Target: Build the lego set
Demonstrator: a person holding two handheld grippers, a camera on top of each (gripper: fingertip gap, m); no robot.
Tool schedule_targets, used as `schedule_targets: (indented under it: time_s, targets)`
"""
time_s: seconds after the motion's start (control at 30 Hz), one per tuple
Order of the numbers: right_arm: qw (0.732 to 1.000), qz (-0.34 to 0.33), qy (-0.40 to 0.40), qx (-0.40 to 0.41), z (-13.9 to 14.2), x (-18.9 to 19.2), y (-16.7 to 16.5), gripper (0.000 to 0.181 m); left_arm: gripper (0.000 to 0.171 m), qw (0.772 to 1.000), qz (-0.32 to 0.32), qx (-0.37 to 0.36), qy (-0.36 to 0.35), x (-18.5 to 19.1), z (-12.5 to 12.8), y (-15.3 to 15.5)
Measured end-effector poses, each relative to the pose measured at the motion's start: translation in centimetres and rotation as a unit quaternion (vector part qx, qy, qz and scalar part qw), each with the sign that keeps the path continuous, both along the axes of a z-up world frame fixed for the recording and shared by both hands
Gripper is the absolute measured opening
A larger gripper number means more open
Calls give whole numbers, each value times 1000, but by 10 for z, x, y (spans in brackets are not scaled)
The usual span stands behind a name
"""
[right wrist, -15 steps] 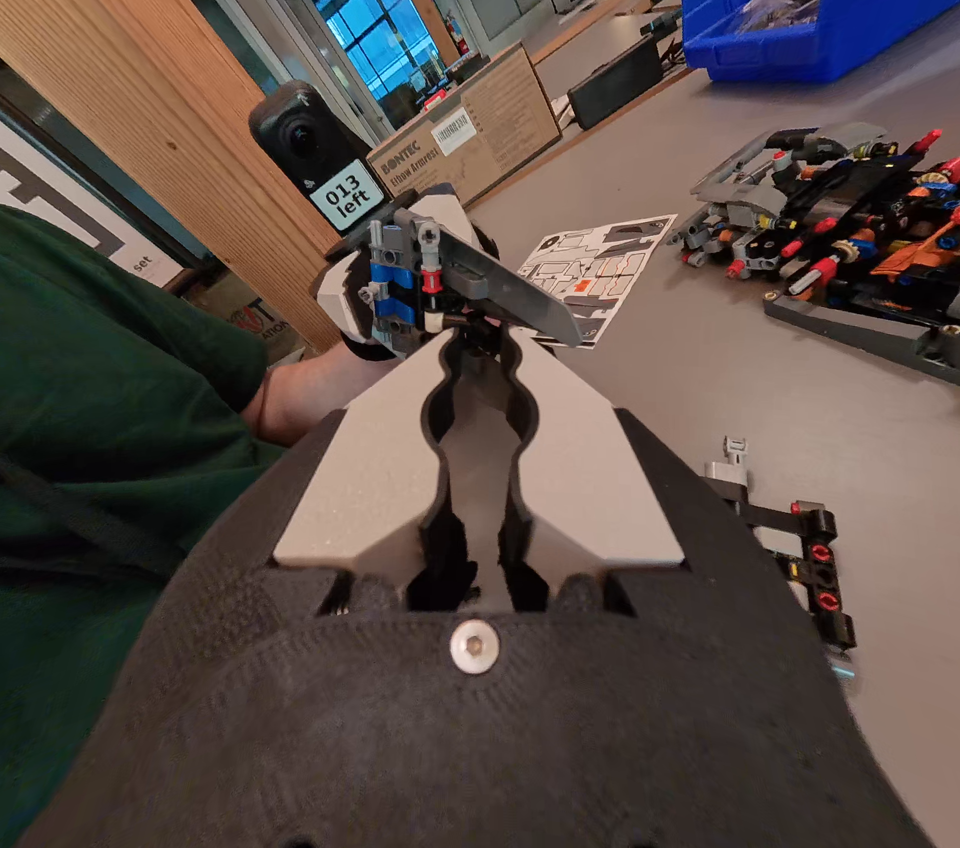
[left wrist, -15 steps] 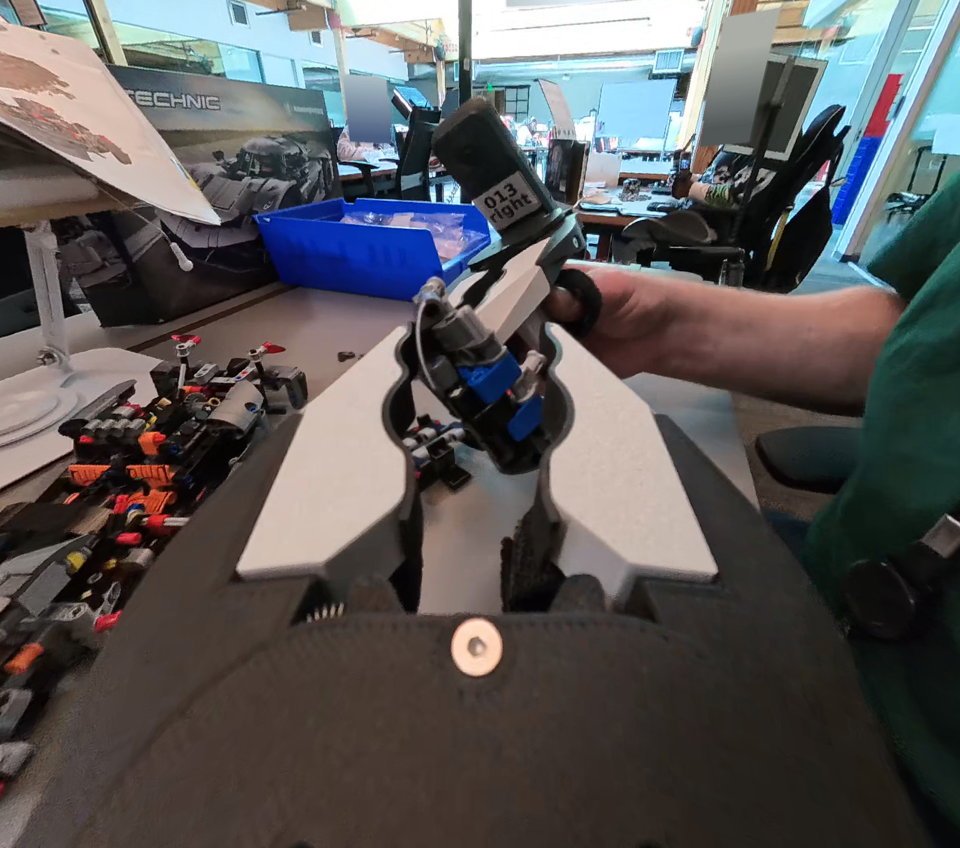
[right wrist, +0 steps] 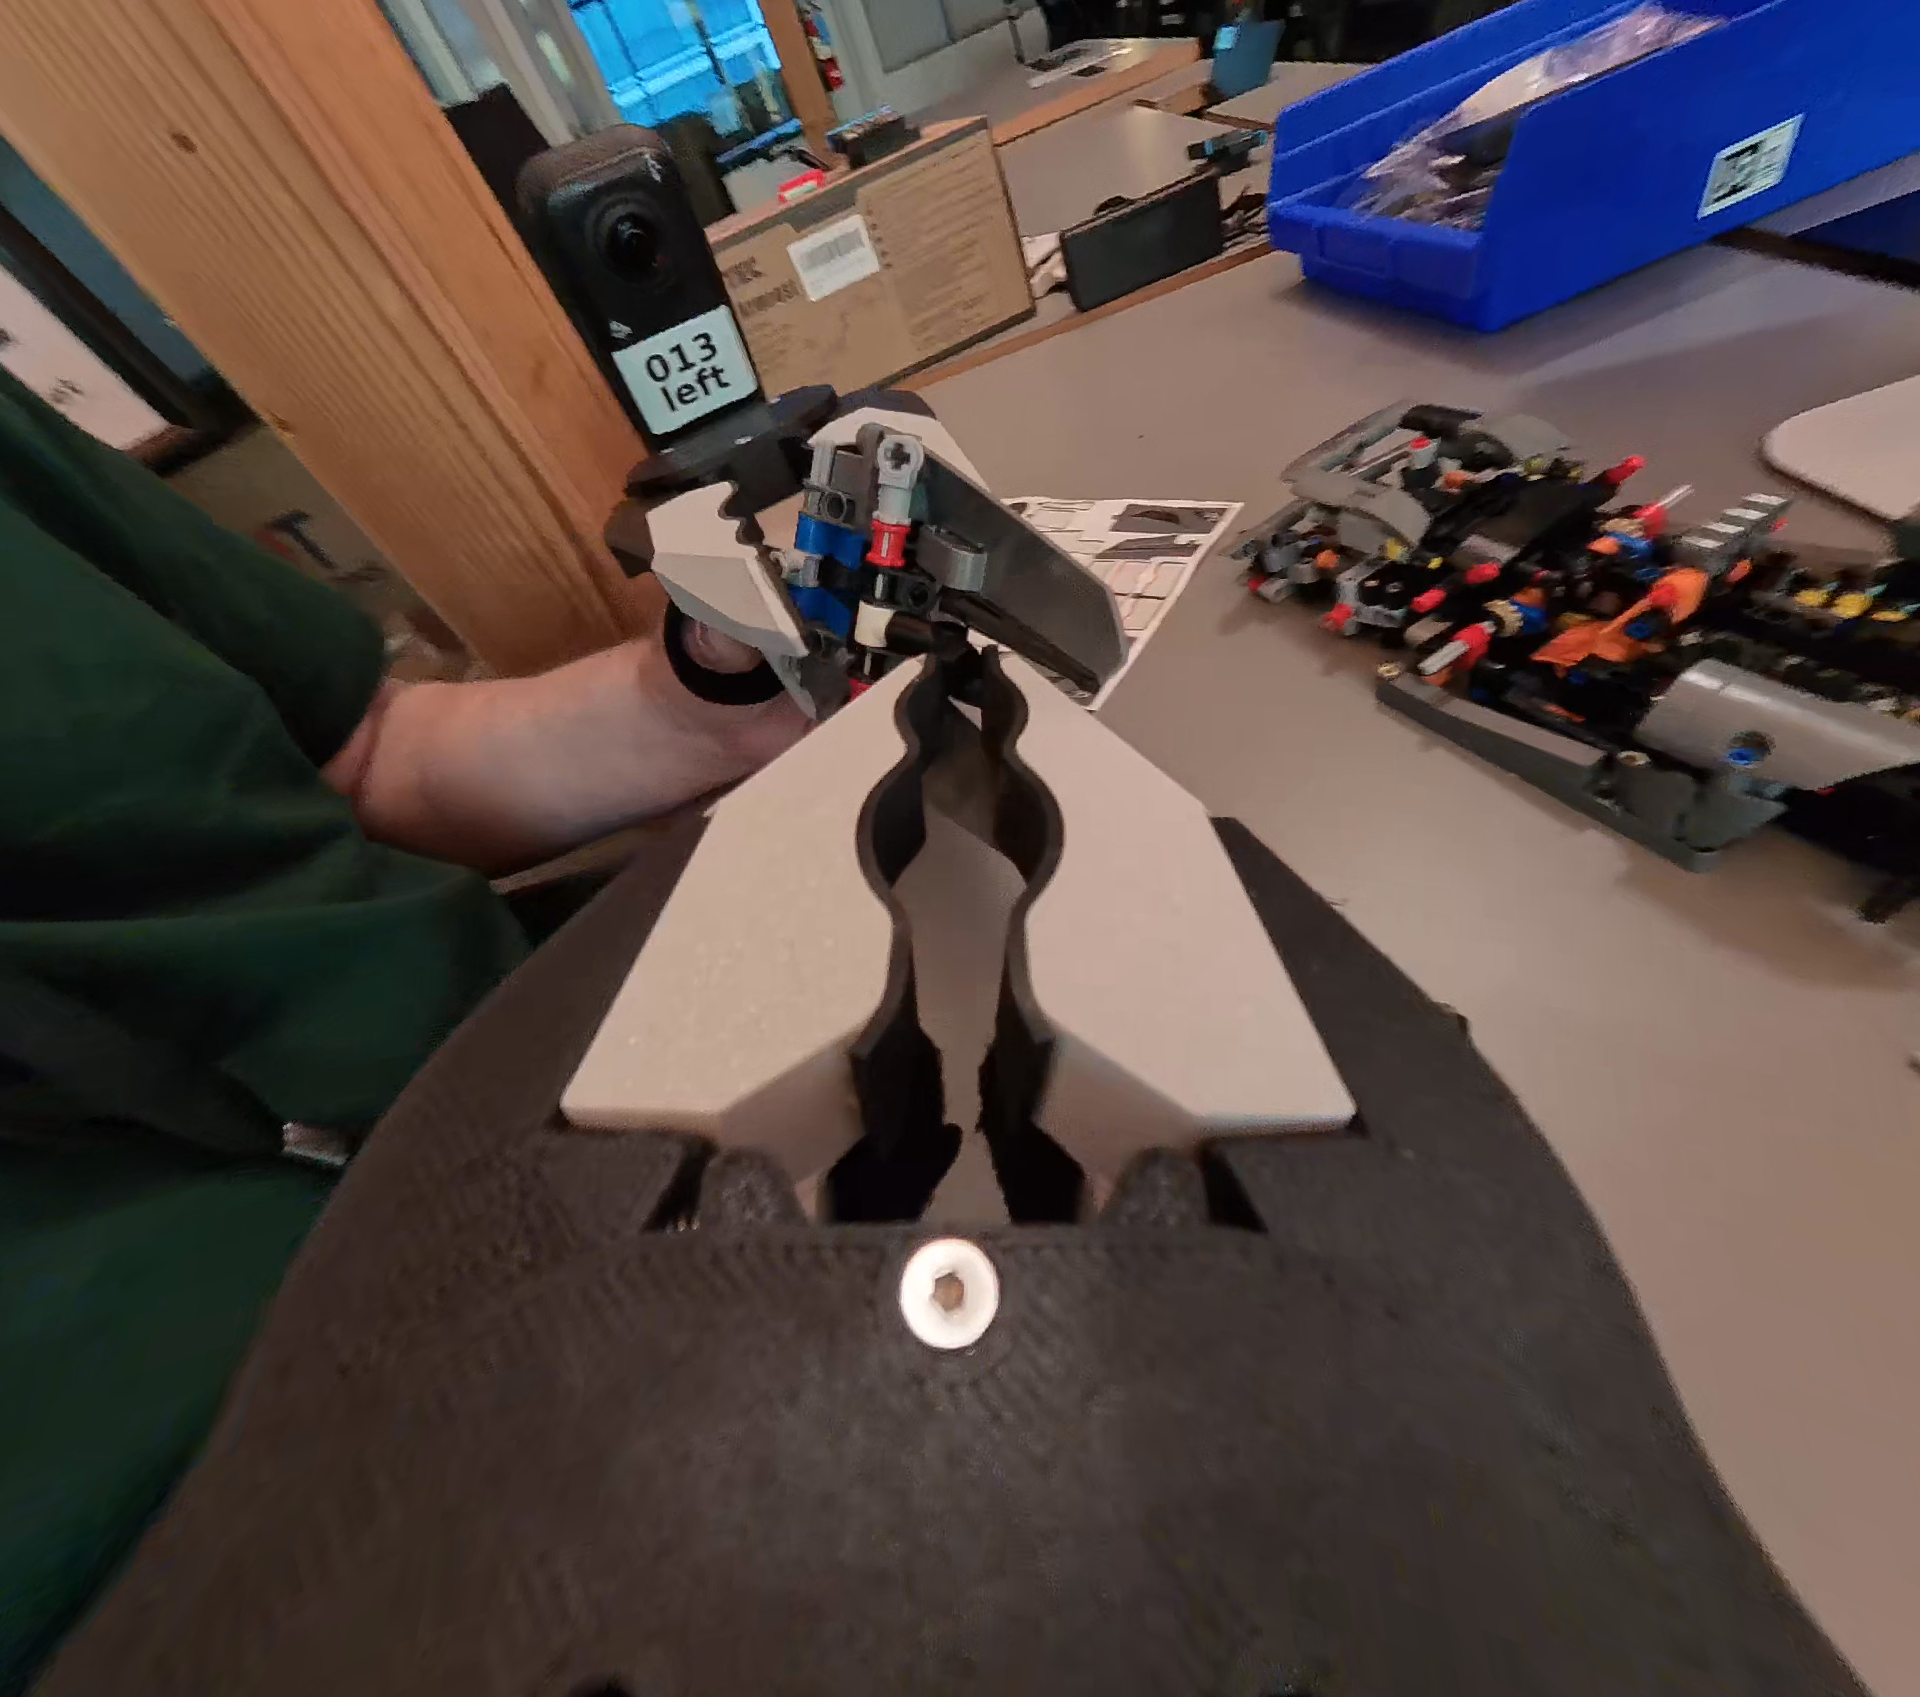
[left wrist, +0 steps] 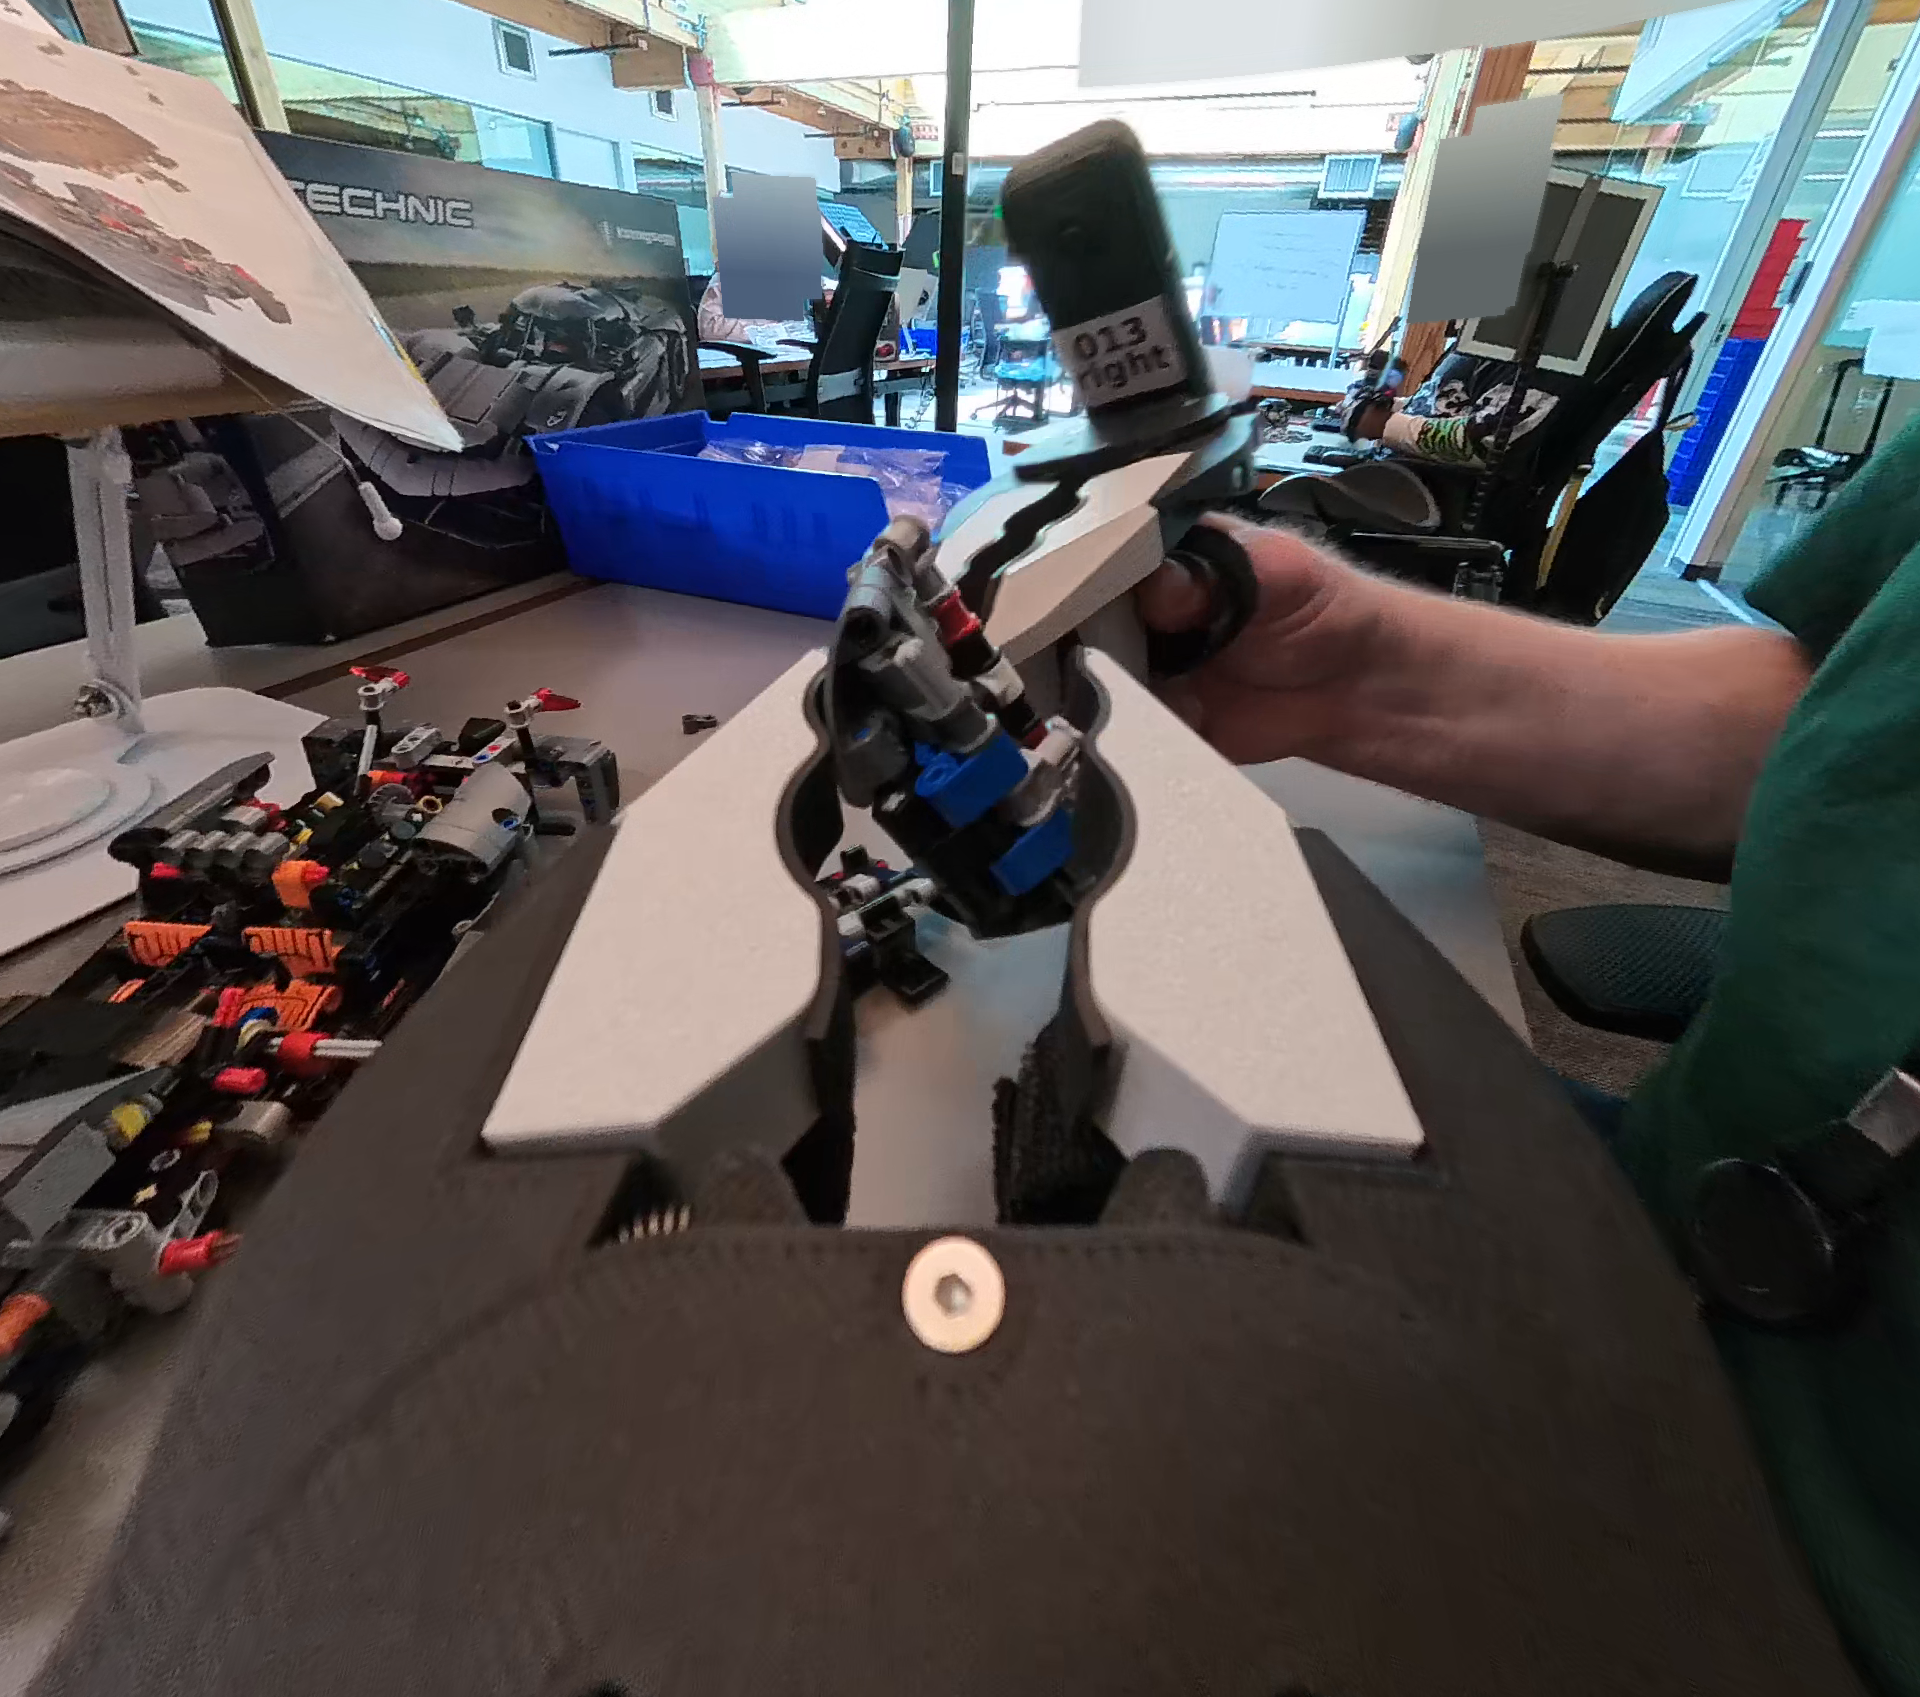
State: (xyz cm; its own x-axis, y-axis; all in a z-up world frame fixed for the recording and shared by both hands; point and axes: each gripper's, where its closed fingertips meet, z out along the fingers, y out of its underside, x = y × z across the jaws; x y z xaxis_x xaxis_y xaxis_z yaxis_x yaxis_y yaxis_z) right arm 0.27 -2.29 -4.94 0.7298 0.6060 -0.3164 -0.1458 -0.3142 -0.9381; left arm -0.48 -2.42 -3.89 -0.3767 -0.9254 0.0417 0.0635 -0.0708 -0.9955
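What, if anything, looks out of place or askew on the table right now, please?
Nothing stands out. The small lego assembly is held in the air between both grippers, the larger model lies on the table, and the blue bin sits upright.

Two wide-angle cameras face each other across a grey worktop [left wrist: 665, 660]. The left wrist view looks forward along its own hand-held gripper [left wrist: 951, 774], toward a blue bin [left wrist: 727, 525] and an open office beyond. The right wrist view looks along its hand-held gripper [right wrist: 956, 691] toward a wooden pillar [right wrist: 260, 193]. Each sits very close behind its fingers. Both share the small brick assembly [left wrist: 945, 754] held between them, the half-built model [right wrist: 1558, 608] on the worktop, and the opposite gripper's camera [right wrist: 634, 265].
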Motion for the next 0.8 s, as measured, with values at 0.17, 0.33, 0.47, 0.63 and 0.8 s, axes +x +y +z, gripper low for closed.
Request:
schedule_targets:
  time_s: [0.17,0.33,0.47,0.63,0.8]
  targets:
    - [995,-54,-82,25,5,2,-1,4,38,1000,16,5,3,2,-1,3]
    - [978,-103,-175,46,11,3,-3,5,38,1000,20,-7,8,4,-4,4]
    - [962,-125,-236,58,9,5,-3,5,38,999,31,-2,15,6,-5,4]
    - [940,-145,-295,97,19,-1,-5,0,23,997,57,22,52,13,-20,6]
    - [943,-155,-283,86,16,4,-2,0,22,997,51,1,56,15,-21,7]
